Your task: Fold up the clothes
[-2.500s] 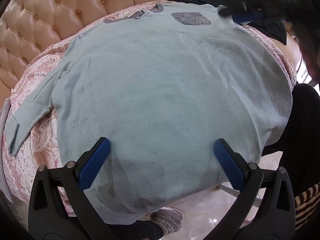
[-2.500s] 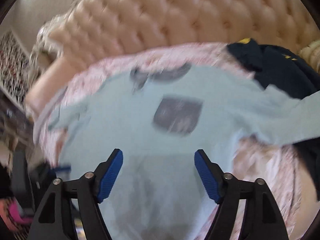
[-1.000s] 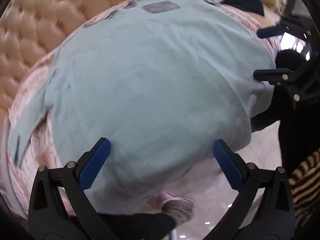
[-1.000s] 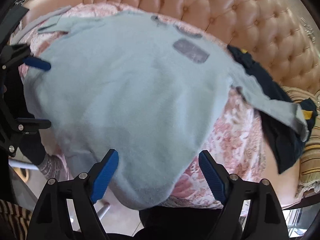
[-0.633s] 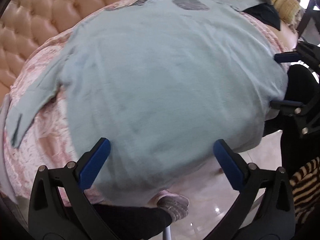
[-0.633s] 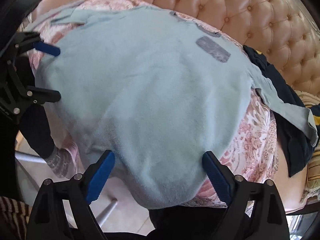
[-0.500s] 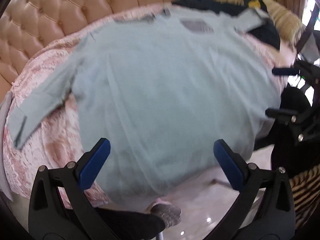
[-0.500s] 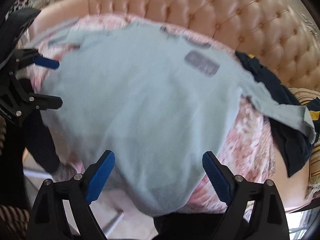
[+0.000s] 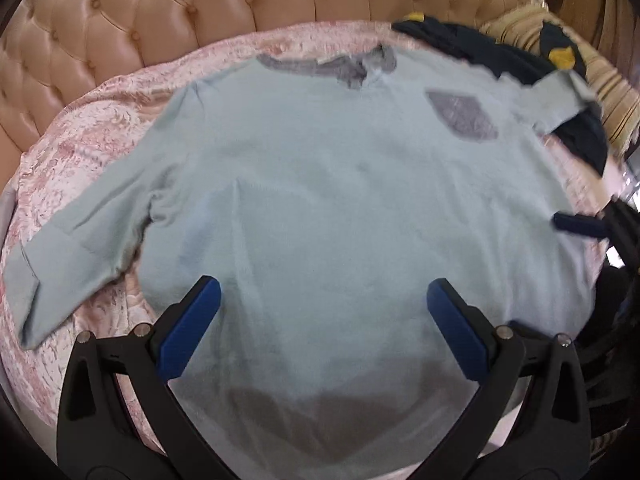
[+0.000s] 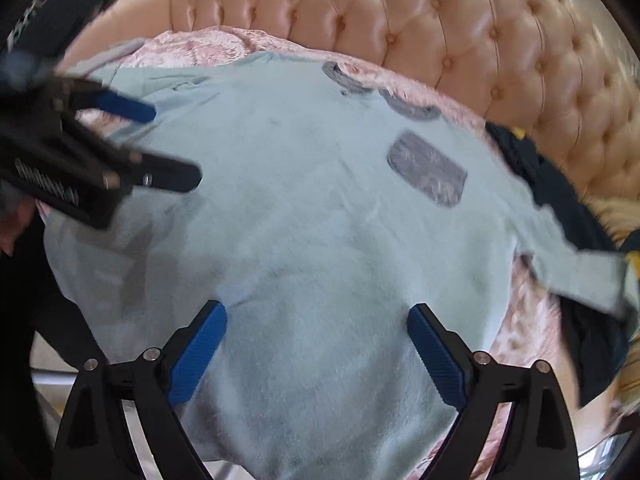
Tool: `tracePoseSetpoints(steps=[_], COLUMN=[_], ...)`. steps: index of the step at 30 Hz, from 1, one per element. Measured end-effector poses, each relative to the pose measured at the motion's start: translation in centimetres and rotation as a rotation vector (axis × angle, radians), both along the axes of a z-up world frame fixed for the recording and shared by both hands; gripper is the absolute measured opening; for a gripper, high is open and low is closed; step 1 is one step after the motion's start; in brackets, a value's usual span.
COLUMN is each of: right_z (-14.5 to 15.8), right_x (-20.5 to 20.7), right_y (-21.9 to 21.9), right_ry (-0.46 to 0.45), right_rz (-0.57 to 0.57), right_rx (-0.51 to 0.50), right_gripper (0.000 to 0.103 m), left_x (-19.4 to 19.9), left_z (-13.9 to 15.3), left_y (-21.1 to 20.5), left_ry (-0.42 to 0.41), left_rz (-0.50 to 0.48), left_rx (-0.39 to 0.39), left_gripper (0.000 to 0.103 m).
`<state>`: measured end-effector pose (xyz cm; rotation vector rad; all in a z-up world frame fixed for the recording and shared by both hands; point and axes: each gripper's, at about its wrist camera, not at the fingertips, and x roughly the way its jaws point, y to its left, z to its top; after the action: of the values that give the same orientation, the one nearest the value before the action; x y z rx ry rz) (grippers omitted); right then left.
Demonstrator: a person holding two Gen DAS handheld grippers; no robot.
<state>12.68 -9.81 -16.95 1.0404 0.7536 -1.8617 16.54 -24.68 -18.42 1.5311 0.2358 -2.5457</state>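
Observation:
A light blue long-sleeved sweater [image 9: 340,200] with a grey chest pocket [image 9: 460,118] and grey collar lies spread face up on a pink patterned sofa seat [image 9: 100,120]. It also shows in the right wrist view [image 10: 320,220]. My left gripper [image 9: 320,312] is open above the sweater's lower hem, holding nothing. My right gripper [image 10: 316,336] is open above the hem's other side, also empty. The left sleeve [image 9: 80,232] lies out to the side; the right sleeve [image 10: 572,264] lies over dark clothes.
A tufted beige sofa back [image 9: 180,20] rises behind the seat. A pile of dark navy clothes [image 9: 500,56] lies at the sweater's right shoulder, next to a striped cushion [image 9: 612,92]. The sweater's hem hangs over the seat's front edge.
Both grippers have moved forward over the sweater and pitched up, so more of the collar and sofa back shows. Both have stayed open and empty.

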Motion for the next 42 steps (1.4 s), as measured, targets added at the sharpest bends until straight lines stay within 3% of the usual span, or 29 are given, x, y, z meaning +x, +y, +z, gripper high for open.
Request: tracePoseSetpoints(steps=[2,4,9,15,17,20,22,24,26,36,42], right_z=[-0.5,-0.6,-0.4,4.7,6.0,6.6,6.9,6.8,6.6,6.1,5.1], right_x=[-0.9,-0.7,-0.8,-1.6,-3.8,-8.8,-12.1,-15.7,-17.8,-23.4,-24.5], right_y=[0.9,1.5,1.7,4.9,7.4,11.6,14.9,18.3,20.5,24.0,22.9], right_ry=[-0.044,-0.027,-0.017,0.303,0.399,0.444,0.453,0.458,0.463,0.415,0.409], right_rz=[-0.031,-0.009,0.001,-0.043,-0.124,-0.257,-0.342,-0.435,-0.486,-0.493,-0.458], right_rx=[-0.024,-0.045,-0.039,-0.064,-0.063,-0.065,-0.093,-0.097,-0.103,-0.185,-0.141], right_gripper=[0.103,0.103,0.103,0.103,0.103,0.103,0.094,0.057,0.044,0.044,0.041], left_x=[0.7,1.1,0.7,-2.7,-4.2,-5.8,-6.1,-5.7,-5.6,-5.5,-5.8], left_z=[0.0,0.0,0.8,4.6,4.1,1.9,0.9,0.9,1.0,1.0,1.0], left_y=[-0.3,-0.4,-0.4,4.1,5.2,6.1,6.5,6.9,6.7,6.9,6.9], left_ry=[0.03,0.033,-0.02,0.064,0.042,-0.019,-0.032,0.003,0.004,0.012,0.003], left_rz=[-0.005,-0.013,0.041,-0.105,-0.139,-0.158,-0.162,-0.168,-0.174,-0.17,-0.163], left_rx=[0.009,0.006,0.01,0.012,0.002,-0.001,-0.012,-0.039,-0.028,-0.032,-0.028], left_gripper=[0.103,0.103,0.103,0.103,0.103,0.103,0.103,0.103,0.103,0.103,0.103])
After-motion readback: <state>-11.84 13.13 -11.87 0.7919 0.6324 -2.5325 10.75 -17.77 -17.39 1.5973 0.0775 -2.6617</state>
